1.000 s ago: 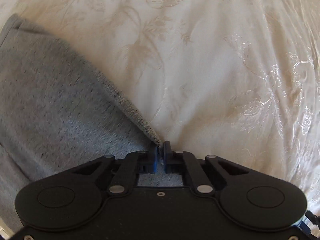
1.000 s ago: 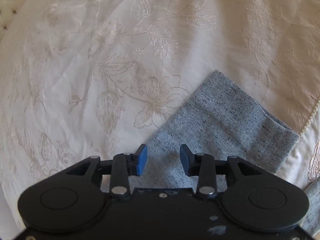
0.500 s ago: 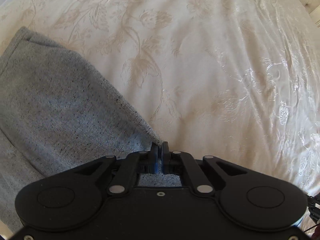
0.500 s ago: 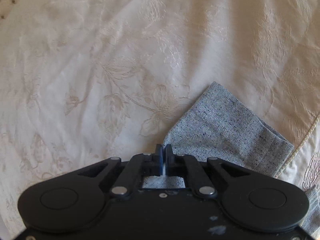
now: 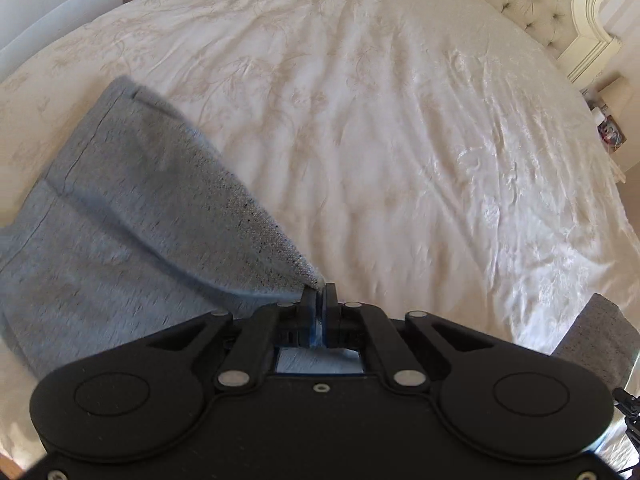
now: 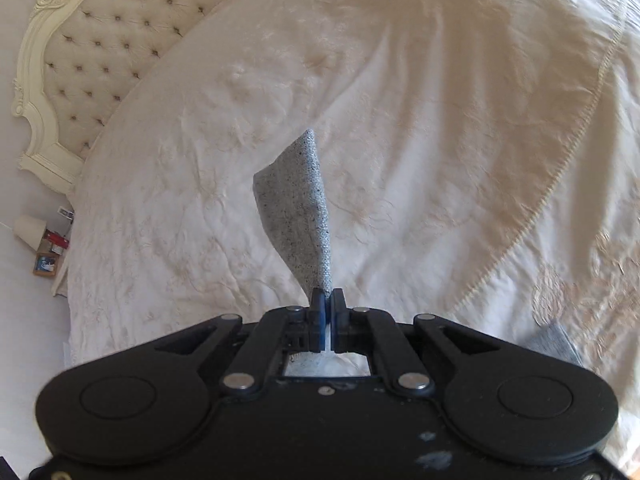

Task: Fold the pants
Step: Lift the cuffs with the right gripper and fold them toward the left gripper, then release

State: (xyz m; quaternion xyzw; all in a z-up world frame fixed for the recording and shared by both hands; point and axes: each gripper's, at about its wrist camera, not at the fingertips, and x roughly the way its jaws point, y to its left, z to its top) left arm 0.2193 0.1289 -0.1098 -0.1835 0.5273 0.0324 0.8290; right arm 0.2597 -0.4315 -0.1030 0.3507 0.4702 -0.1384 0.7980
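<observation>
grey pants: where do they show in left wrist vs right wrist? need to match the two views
Left wrist: the grey pants fill the left side, one corner pinched in the left gripper; another grey piece sits at the right edge.
Right wrist: a narrow flap stands up at centre, pinched in the right gripper; a grey bit low right.
Shared landmark: the tufted headboard, top right in left wrist, top left in right wrist.

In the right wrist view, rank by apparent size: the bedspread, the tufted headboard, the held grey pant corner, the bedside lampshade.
1. Bedspread, fills most of the view.
2. Tufted headboard.
3. Grey pant corner, pinched in the right tongs, so nearness enlarges it.
4. Lampshade, smallest and far off.
</observation>
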